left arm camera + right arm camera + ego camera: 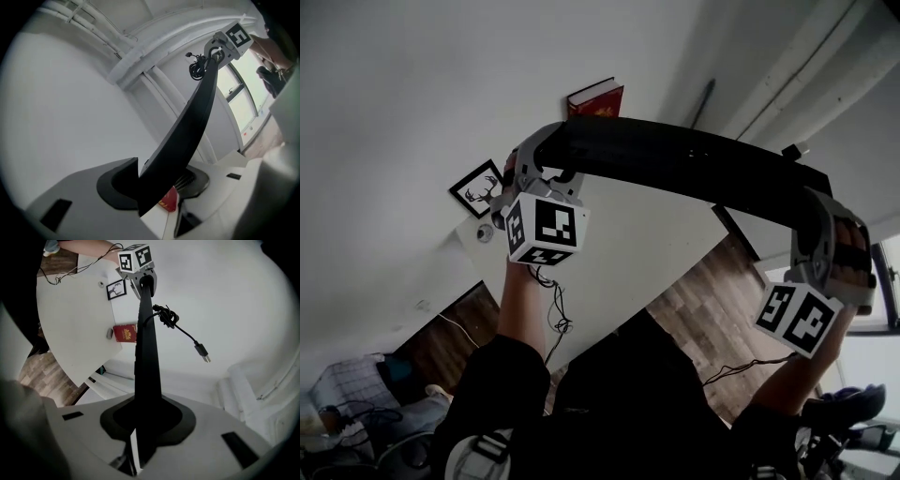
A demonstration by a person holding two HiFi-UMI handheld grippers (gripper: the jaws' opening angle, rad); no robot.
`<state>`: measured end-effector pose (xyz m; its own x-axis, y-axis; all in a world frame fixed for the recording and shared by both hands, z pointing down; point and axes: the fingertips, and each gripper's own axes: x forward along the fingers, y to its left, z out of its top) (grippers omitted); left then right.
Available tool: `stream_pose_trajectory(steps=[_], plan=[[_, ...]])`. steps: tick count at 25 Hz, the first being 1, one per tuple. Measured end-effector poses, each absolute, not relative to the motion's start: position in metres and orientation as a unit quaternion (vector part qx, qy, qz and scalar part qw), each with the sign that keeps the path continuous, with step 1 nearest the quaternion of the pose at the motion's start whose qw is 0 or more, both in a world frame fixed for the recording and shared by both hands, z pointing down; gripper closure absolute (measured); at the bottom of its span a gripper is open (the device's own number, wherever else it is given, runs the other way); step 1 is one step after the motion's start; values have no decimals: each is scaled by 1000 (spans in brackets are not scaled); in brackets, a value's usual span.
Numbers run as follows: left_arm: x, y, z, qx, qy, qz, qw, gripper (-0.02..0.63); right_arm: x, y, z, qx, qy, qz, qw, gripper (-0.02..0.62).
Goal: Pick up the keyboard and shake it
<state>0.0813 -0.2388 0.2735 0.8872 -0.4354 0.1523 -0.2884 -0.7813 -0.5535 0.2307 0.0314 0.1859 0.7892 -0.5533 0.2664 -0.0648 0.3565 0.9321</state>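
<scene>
The black keyboard (675,157) is up in the air above the white table (628,253), seen edge-on as a long dark bar. My left gripper (539,176) is shut on its left end and my right gripper (820,236) is shut on its right end. In the left gripper view the keyboard (187,126) runs from my jaws up to the right gripper (226,43), its coiled cable (198,68) hanging beside it. In the right gripper view the keyboard (147,357) rises to the left gripper (139,273), and the cable (167,316) dangles with its USB plug (203,350) free.
A red book (596,97) and a framed deer picture (478,189) lie on the white table. Thin cables (555,314) trail off its edge over the wooden floor (712,319). White walls and a window (243,98) stand behind.
</scene>
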Motion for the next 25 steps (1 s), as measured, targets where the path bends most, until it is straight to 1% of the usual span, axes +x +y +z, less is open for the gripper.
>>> stream_pose_trajectory(steps=[7, 12, 18, 25], plan=[[136, -206, 256, -948, 129, -90, 275, 411, 232, 85, 161, 561, -216, -118, 790, 512], [137, -201, 256, -939, 143, -108, 293, 413, 251, 88, 174, 573, -238, -121, 774, 512], [90, -231, 268, -913, 218, -168, 301, 420, 266, 27, 200, 557, -318, -179, 746, 512], [-9, -246, 268, -842, 362, -260, 305, 425, 255, -70, 231, 519, -436, -296, 673, 512]])
